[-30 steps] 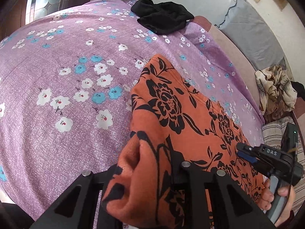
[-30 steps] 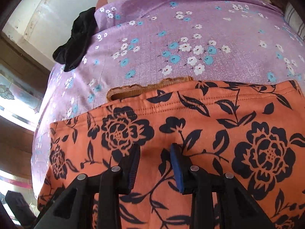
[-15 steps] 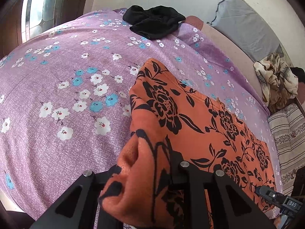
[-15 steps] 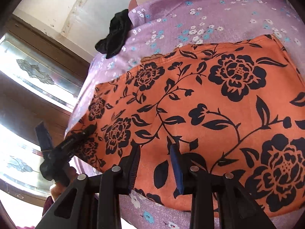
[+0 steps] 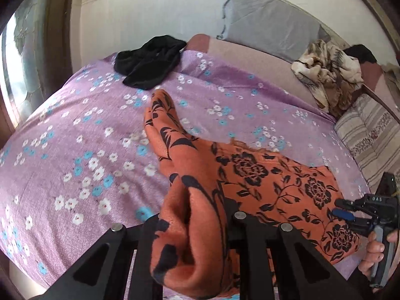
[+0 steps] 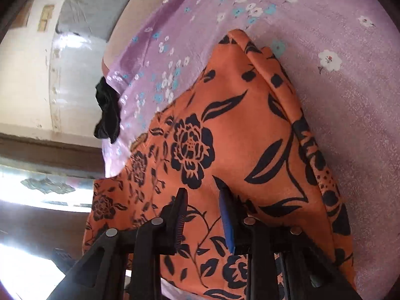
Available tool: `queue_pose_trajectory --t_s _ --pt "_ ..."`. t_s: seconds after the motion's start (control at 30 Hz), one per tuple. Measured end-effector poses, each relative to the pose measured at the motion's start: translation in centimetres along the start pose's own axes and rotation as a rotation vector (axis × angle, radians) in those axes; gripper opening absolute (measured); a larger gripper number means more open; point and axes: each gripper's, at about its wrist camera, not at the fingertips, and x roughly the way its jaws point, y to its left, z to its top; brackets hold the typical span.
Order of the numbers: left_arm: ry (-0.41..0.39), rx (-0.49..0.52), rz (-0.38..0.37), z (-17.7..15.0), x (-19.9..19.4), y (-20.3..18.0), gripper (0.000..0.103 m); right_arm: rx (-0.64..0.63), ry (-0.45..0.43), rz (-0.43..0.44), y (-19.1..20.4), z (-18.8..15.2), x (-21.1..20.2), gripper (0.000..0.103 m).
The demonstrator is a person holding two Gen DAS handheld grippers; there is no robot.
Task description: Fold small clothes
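An orange garment with black flowers (image 5: 262,175) lies on the purple flowered bedspread (image 5: 75,137). My left gripper (image 5: 195,227) is shut on a bunched edge of it and holds that edge lifted, so a fold runs away toward the far corner. My right gripper (image 6: 203,215) is open, its blue pads (image 6: 227,225) just over the flat cloth (image 6: 225,137), holding nothing. It also shows in the left wrist view (image 5: 350,212) at the garment's right edge.
A black garment (image 5: 150,65) lies at the far side of the bed; it also shows in the right wrist view (image 6: 107,110). A grey pillow (image 5: 270,30), a crumpled patterned cloth (image 5: 327,72) and a striped cushion (image 5: 370,135) lie at the right. A window (image 6: 37,190) is on the left.
My left gripper has lifted and drawn the held edge up and across, raising a long fold. My right gripper has swung round at the garment's other edge, still open.
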Motion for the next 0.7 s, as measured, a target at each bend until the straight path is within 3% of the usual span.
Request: queue_pose_trajectory --t_s 0.1,0.2,0.3,0.33,0.37,0.4,0.47,0.6,0.7 --pt "-0.015 0.137 -0.019 0.8 -0.6 -5.2 0.018 -0.036 -0.078 0.044 0.9 0.8 -2.3 0.032" --pt "0.001 0.243 -0.081 0.6 -0.2 -10.5 0.018 -0.001 -0.053 0.142 0.7 1.6 -2.8 0.032" --pt "0.072 0.362 -0.165 -1.2 1.4 -15.5 0.023 0.017 -0.027 0.175 0.6 1.8 -2.2 0.036" --pt "0.112 0.39 -0.2 -2.0 1.9 -16.6 0.032 0.025 -0.022 0.185 0.5 1.8 -2.1 0.041" --pt "0.156 0.402 -0.237 -2.7 2.3 -17.3 0.037 0.035 -0.02 0.189 0.4 1.9 -2.0 0.057" --pt "0.195 0.4 -0.267 -3.4 2.6 -17.6 0.038 0.045 -0.025 0.193 0.3 1.9 -1.9 0.064" --pt "0.231 0.387 -0.309 -4.3 2.5 -17.1 0.048 0.059 -0.028 0.187 0.0 1.7 -1.8 0.065" --pt "0.213 0.32 -0.459 -4.2 0.1 -12.9 0.055 0.057 0.022 0.179 -0.1 1.5 -0.5 0.065" --pt "0.165 0.237 -0.546 -3.6 -2.1 -8.9 0.069 0.01 0.067 0.188 1.1 1.1 0.8 0.065"
